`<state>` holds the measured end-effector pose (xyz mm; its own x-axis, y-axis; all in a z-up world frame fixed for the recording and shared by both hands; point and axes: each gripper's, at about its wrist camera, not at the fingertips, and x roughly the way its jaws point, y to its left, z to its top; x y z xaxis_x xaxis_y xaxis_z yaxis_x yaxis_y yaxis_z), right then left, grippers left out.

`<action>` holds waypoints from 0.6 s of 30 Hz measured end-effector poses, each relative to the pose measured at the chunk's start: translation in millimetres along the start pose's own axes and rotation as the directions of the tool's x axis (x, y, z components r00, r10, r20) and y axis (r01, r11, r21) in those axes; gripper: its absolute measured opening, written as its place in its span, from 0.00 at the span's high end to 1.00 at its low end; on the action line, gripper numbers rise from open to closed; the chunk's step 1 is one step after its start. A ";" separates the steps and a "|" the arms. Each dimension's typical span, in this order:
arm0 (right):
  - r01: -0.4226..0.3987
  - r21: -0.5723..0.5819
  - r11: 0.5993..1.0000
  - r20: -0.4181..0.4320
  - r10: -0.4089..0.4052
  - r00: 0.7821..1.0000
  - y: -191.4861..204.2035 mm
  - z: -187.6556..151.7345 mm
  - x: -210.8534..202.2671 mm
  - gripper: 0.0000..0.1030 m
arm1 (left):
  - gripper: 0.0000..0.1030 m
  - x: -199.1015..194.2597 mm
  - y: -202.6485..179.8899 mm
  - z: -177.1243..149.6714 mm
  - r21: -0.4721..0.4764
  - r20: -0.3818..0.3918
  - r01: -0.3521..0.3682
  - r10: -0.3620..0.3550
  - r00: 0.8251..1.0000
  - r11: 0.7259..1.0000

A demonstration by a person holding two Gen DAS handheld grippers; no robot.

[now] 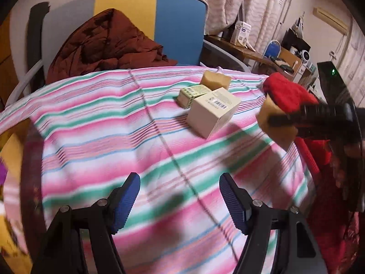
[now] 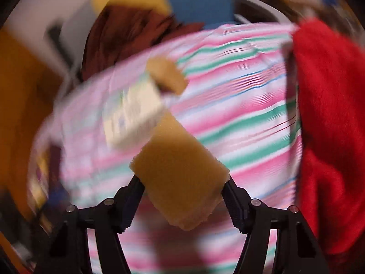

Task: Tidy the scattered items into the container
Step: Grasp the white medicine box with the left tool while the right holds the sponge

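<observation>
My right gripper (image 2: 182,189) is shut on a tan sponge block (image 2: 180,173) and holds it above the striped cloth. In the left wrist view the same gripper (image 1: 280,118) and sponge (image 1: 277,125) hang at the right. My left gripper (image 1: 180,194) is open and empty over the cloth. A cream box (image 1: 213,111), a green-patterned box (image 1: 194,94) and a second tan sponge (image 1: 215,80) sit together near the far edge. They show blurred in the right wrist view, the cream box (image 2: 134,118) and sponge (image 2: 166,77). No container is clearly in view.
A striped pink, green and white cloth (image 1: 114,137) covers the table. A red fluffy item (image 1: 287,93) lies at the right edge, also in the right wrist view (image 2: 330,125). A chair (image 1: 178,27) with a maroon garment (image 1: 102,45) stands behind the table.
</observation>
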<state>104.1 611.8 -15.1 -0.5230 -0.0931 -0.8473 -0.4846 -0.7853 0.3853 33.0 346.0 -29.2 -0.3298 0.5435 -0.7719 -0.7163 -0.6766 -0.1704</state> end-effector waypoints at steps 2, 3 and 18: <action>-0.040 0.081 0.996 0.068 0.034 0.997 -10.8 3.1 -0.5 0.34 | 0.29 11.3 -5.9 8.9 0.027 -0.016 -0.002 0.003 1.000 1.000; -0.040 0.097 0.994 0.100 0.030 0.994 -15.5 1.4 1.4 0.34 | 0.29 16.2 -9.4 13.1 0.045 -0.018 -0.001 0.002 1.000 0.999; -0.079 0.179 0.981 0.103 0.062 0.993 -31.3 -10.1 17.0 0.34 | 0.29 83.9 -48.5 68.5 0.272 -0.028 0.035 -0.029 0.999 0.962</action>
<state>117.5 628.6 -45.2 -0.6212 -0.0778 -0.7798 -0.5594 -0.6529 0.5107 -2.1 458.4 -43.8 -0.2919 0.5489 -0.7833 -0.8679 -0.4962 -0.0243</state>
